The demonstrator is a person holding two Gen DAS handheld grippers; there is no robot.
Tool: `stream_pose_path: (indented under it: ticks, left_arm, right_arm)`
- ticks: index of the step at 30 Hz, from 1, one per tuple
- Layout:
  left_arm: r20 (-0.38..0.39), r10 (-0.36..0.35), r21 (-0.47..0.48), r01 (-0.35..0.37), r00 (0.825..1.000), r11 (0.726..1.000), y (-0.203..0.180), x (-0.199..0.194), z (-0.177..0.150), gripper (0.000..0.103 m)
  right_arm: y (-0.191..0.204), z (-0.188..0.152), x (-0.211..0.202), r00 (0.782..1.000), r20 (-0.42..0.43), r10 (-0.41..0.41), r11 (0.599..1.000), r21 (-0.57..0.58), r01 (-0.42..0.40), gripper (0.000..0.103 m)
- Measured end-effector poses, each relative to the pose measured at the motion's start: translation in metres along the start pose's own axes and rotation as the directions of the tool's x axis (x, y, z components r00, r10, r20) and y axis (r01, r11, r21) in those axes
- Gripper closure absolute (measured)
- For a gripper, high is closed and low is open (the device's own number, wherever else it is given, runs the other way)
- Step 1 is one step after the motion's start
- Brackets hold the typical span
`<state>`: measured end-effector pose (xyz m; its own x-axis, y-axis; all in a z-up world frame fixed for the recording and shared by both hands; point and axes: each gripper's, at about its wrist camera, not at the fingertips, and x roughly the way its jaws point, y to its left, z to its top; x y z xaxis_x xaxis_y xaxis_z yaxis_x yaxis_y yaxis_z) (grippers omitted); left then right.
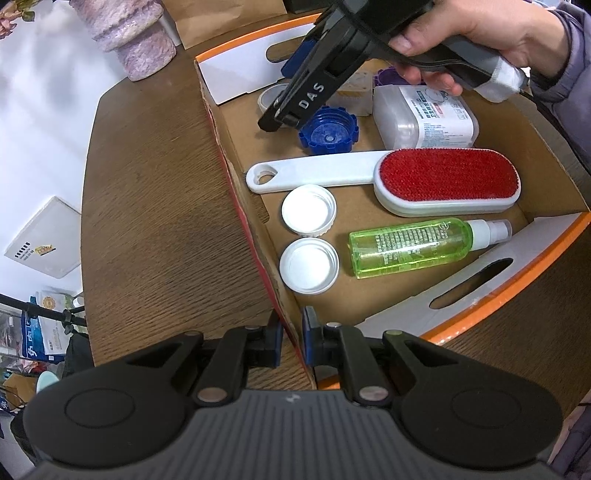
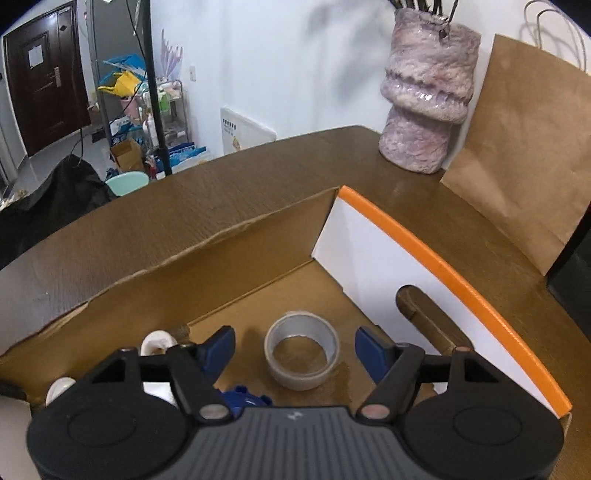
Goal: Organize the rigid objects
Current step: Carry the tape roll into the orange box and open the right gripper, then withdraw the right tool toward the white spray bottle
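Note:
An open cardboard box (image 1: 546,236) with orange-edged white ends sits on the wooden table (image 1: 155,206). In it lie a red lint brush (image 1: 443,181), a green spray bottle (image 1: 413,247), two white caps (image 1: 308,210), a blue cap (image 1: 328,131), a white plastic container (image 1: 424,114) and a grey tape roll (image 2: 301,354). My left gripper (image 1: 292,338) is shut on the box's near side wall. A hand (image 1: 480,29) holds my right gripper (image 2: 295,349) down inside the far end of the box. It is open, and the tape roll lies on the floor just ahead between its blue pads (image 2: 221,347), untouched.
A purple-white textured vase (image 2: 424,107) and a brown paper bag (image 2: 524,155) stand on the table behind the box. The box's white end wall (image 2: 369,258) with a handle slot rises right of the right gripper. Beyond the table's edge are shelves and clutter.

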<state>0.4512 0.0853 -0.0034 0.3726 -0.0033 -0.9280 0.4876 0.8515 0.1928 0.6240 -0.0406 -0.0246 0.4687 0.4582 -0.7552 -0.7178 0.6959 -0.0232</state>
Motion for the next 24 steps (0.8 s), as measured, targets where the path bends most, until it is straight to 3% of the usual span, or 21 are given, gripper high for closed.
stream_pose_path:
  ticks: [5, 10, 14, 17, 21, 22, 24]
  left_arm:
    - [-0.006, 0.005, 0.004, -0.005, 1.0, 1.0, -0.001, 0.0, 0.001, 0.092]
    - [0.006, -0.001, 0.002, 0.001, 1.0, 1.0, -0.001, 0.0, 0.0, 0.092]
    - [0.014, -0.002, -0.002, 0.002, 1.0, 1.0, -0.001, -0.001, -0.002, 0.092]
    - [0.018, 0.002, -0.005, -0.002, 1.0, 1.0, -0.001, -0.002, -0.002, 0.092]
    - [0.024, 0.003, -0.009, -0.003, 1.0, 1.0, -0.001, -0.003, -0.003, 0.092]
    - [0.023, 0.003, -0.01, -0.002, 1.0, 1.0, -0.001, -0.003, -0.003, 0.092]
    - [0.02, 0.006, -0.01, -0.006, 1.0, 1.0, -0.001, -0.003, -0.003, 0.092]
  right_arm:
    - [0.01, -0.005, -0.03, 0.996, 0.066, -0.057, 0.998, -0.022, 0.058, 0.032]
    - [0.012, -0.049, -0.11, 0.973, 0.217, -0.084, 0.996, 0.047, 0.076, 0.027]
    - [0.019, -0.116, -0.178, 0.931, 0.319, -0.179, 0.981, 0.131, 0.143, 0.014]
    - [0.035, -0.174, -0.216, 0.901, 0.352, -0.252, 0.961, 0.2, 0.191, 0.014]
    - [0.068, -0.242, -0.257, 0.802, 0.412, -0.433, 0.888, 0.347, 0.302, 0.012]
    - [0.077, -0.26, -0.264, 0.786, 0.417, -0.457, 0.872, 0.386, 0.302, 0.012]
    - [0.087, -0.284, -0.269, 0.782, 0.404, -0.474, 0.848, 0.448, 0.283, 0.012]
